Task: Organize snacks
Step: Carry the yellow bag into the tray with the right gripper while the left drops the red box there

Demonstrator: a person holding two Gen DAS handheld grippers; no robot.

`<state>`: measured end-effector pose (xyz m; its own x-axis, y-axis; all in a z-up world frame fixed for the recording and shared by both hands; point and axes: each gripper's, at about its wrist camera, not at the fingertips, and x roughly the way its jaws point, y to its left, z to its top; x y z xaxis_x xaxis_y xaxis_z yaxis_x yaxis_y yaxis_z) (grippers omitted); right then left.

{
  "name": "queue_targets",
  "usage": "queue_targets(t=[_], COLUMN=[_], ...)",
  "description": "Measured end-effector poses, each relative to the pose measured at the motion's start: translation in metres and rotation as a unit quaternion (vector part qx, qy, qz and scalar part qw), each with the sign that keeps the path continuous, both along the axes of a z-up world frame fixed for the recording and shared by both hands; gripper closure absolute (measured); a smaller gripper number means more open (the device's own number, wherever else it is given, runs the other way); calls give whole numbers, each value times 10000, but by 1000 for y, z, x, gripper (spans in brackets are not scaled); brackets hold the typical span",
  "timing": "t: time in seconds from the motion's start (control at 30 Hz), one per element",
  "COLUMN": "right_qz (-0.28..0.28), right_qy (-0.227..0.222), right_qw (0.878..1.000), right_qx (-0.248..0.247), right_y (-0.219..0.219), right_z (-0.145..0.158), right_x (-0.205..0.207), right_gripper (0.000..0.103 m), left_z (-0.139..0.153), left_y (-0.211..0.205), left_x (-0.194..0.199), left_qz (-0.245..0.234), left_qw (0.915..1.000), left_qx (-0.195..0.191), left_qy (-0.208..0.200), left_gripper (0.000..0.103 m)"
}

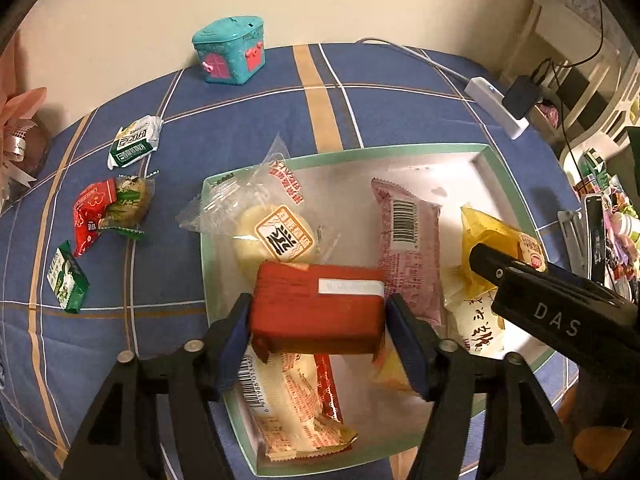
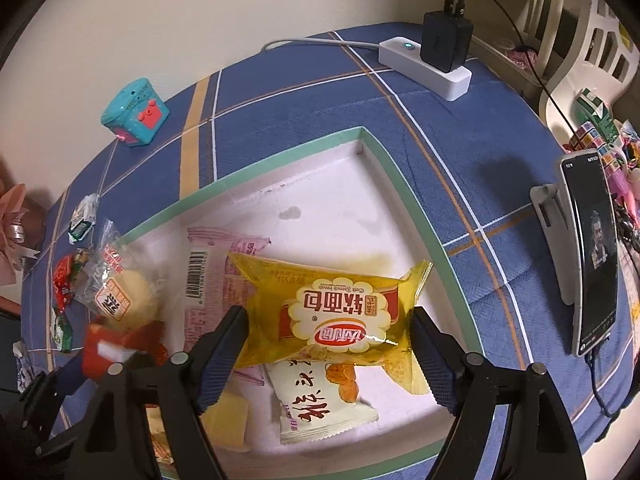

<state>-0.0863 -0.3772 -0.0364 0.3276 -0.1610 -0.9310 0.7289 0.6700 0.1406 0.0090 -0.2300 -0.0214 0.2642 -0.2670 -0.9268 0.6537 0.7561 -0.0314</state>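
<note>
A white tray with a green rim (image 1: 496, 160) (image 2: 396, 168) lies on the blue checked cloth and holds several snack packets. My left gripper (image 1: 318, 314) is shut on a red snack box (image 1: 320, 308) just above the tray's near side. My right gripper (image 2: 330, 330) is shut on a yellow bread packet (image 2: 340, 312) over the tray; it shows at the right of the left wrist view (image 1: 492, 240). A pink packet (image 1: 408, 248), a clear-wrapped round cake (image 1: 276, 240) and a white packet (image 2: 320, 404) lie in the tray.
Loose snacks lie left of the tray: a green-white packet (image 1: 134, 142), a red one (image 1: 94, 212), a green one (image 1: 66, 280). A teal toy box (image 1: 230, 50) stands at the back. A power strip with a charger (image 2: 428, 62) and a phone on a stand (image 2: 592, 252) are at the right.
</note>
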Motion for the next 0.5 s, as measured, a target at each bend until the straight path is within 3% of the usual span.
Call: queue_targets(t=[0.23, 0.33, 0.37, 0.5], right_qz=[62, 144, 160, 171], right_qy=[-68, -68, -79, -134], right_qw=[10000, 9999, 9998, 9997], right_qx=[10, -56, -84, -137], right_y=[2, 6, 7, 9], right_z=[1, 3, 4, 7], right_x=[2, 5, 5, 7], right_gripper=[10, 0, 0, 0], left_z=[7, 11, 12, 16], left_y=[2, 6, 8, 20], left_x=[-1, 2, 4, 11], left_qz=[70, 212, 255, 488], left_qw=[9999, 9996, 9994, 9981], left_qx=[62, 109, 141, 224], left_qy=[-109, -165, -192, -288], left_gripper=[25, 22, 17, 16])
